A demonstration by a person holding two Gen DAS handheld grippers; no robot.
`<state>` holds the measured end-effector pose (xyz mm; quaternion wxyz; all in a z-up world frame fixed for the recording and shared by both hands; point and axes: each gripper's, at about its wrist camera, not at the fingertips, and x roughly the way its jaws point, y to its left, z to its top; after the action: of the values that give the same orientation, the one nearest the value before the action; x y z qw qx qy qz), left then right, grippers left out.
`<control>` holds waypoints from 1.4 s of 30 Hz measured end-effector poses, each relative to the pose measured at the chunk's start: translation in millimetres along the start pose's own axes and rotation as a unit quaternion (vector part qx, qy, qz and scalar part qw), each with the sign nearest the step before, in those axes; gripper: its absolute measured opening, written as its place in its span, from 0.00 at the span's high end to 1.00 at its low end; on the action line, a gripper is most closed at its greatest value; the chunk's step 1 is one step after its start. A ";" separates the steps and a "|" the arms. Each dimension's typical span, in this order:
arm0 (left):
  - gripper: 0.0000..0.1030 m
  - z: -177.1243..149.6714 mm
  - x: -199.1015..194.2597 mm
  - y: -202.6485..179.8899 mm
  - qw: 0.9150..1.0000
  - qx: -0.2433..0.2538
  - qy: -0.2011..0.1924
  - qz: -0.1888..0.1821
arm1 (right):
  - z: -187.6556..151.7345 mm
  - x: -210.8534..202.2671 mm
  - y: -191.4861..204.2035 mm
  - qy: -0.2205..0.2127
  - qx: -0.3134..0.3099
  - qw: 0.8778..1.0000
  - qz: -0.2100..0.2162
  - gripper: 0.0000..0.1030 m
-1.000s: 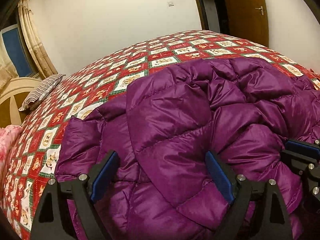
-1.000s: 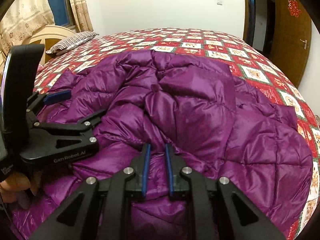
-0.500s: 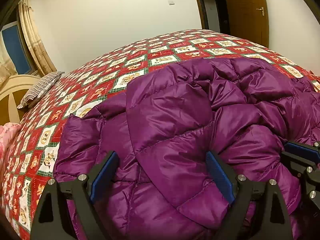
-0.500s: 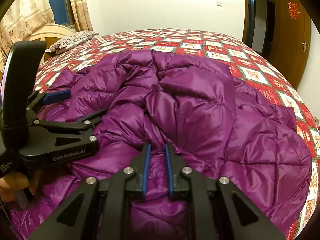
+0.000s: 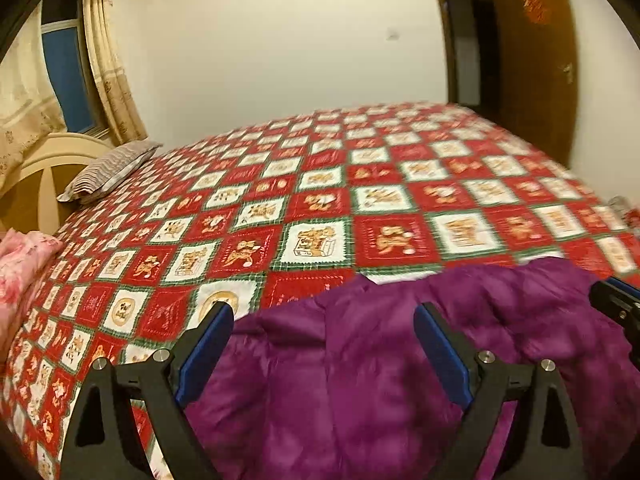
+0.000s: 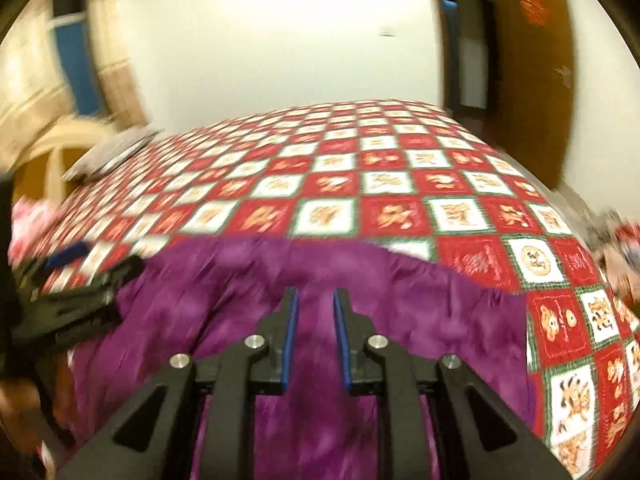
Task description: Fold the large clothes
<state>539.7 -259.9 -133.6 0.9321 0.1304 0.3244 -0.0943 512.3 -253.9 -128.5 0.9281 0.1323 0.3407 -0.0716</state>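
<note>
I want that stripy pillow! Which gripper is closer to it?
Left. The left gripper is over the purple coat on the pillow's side; the right gripper is farther off, beyond the left one.

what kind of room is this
Most likely a home bedroom: a large bed under a red patchwork quilt, a striped pillow by the headboard, and a curtained window.

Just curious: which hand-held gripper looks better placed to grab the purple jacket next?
Probably left. The left hand-held gripper stands wide open over the edge of the purple jacket, ready to close. The right hand-held gripper has jaws that have just been opening but are narrow, with blurred jacket fabric between them.
</note>
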 end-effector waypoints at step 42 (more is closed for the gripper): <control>0.10 -68.4 -19.9 -28.1 0.996 0.078 0.037 -0.001 | -59.5 -3.5 20.1 0.061 -0.054 0.996 0.032 0.64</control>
<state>477.3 -263.9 -177.8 0.9065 0.2054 0.3505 -0.1148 477.6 -217.1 -165.9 0.9131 0.0968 0.3959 -0.0153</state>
